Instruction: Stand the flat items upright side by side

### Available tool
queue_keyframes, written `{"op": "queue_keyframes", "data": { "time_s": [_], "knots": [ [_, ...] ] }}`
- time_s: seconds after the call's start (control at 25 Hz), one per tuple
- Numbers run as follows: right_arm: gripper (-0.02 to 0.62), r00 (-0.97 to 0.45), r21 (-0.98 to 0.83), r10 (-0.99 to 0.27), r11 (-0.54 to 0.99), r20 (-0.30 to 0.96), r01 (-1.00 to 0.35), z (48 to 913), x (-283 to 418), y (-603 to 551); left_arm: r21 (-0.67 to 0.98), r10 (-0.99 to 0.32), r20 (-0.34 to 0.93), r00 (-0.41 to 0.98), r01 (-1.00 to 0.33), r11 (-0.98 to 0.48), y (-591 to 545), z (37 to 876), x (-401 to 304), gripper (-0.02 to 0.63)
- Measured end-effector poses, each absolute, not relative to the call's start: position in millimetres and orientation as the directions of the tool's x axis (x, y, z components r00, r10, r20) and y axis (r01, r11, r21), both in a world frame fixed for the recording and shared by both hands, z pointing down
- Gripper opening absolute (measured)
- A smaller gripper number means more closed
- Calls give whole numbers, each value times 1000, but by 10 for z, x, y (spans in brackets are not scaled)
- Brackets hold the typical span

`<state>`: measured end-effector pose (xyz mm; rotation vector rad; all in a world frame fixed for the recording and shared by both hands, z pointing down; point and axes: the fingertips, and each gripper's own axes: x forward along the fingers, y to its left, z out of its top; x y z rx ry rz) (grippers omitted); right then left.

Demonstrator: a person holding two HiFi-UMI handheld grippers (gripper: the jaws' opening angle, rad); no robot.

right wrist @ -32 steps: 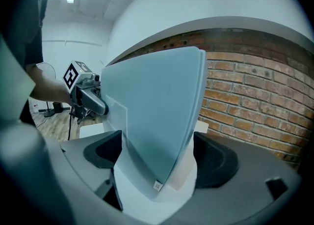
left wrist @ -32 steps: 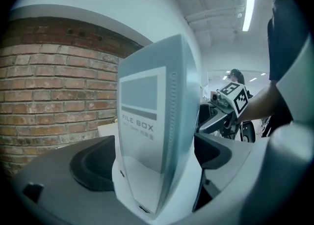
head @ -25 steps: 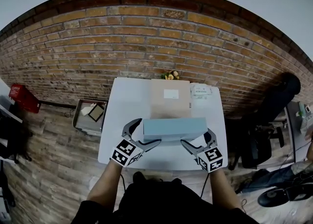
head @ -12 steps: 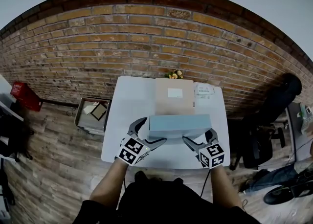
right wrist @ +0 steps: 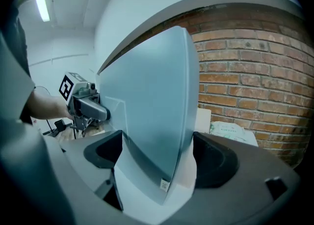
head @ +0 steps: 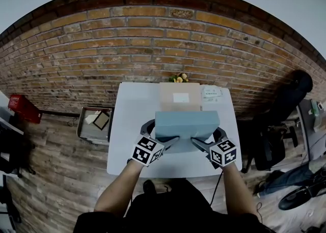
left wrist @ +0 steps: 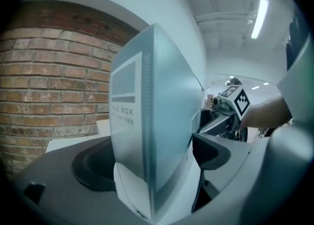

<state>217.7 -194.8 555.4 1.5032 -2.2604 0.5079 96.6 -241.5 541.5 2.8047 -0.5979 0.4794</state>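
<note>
A light blue file box [head: 186, 124] stands on its long edge over the white table [head: 127, 148], held at both ends. My left gripper [head: 159, 134] is shut on its left end, and its jaws have just closed a little on the box [left wrist: 147, 135]. At the other end my right gripper [head: 208, 137] is shut on the box [right wrist: 152, 130]. A flat brown cardboard item [head: 178, 97] lies on the table just behind the file box, with a white label on top.
A white packet [head: 210, 93] lies at the table's back right and small flowers [head: 178, 78] sit by the brick wall. On the floor, a grey tray [head: 94, 122] is left of the table and a black chair [head: 270, 148] right of it.
Both grippers have carried the file box farther over the table toward the brown item and slightly down. It now covers the brown item's near edge.
</note>
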Motion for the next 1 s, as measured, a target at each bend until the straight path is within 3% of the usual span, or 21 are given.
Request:
{"op": "queue_keyframes", "data": {
  "time_s": [0.24,0.6,0.72,0.88,1.0],
  "knots": [
    [463,-405,-155,-740,385,537,-910,5662,2443,-2414,301,-366,380,849,-488,-819,-2864,5519,1220,506],
    [476,-511,-289,-608,430,608,-856,6115,2703,-2929,508,-282,526,802,-562,-652,-3337,6047,1504,506],
    [486,-528,-305,-589,440,612,-844,6192,2726,-3059,521,-279,562,779,-595,-612,-3441,6155,1494,508],
    [494,-505,-312,-590,403,630,-860,6356,2834,-3158,382,-304,666,681,-661,-646,-3522,6331,1399,514],
    [515,-566,-451,-539,344,623,-824,6504,2866,-3155,474,-221,658,720,-624,-621,-3508,6441,1445,514]
  ]
}}
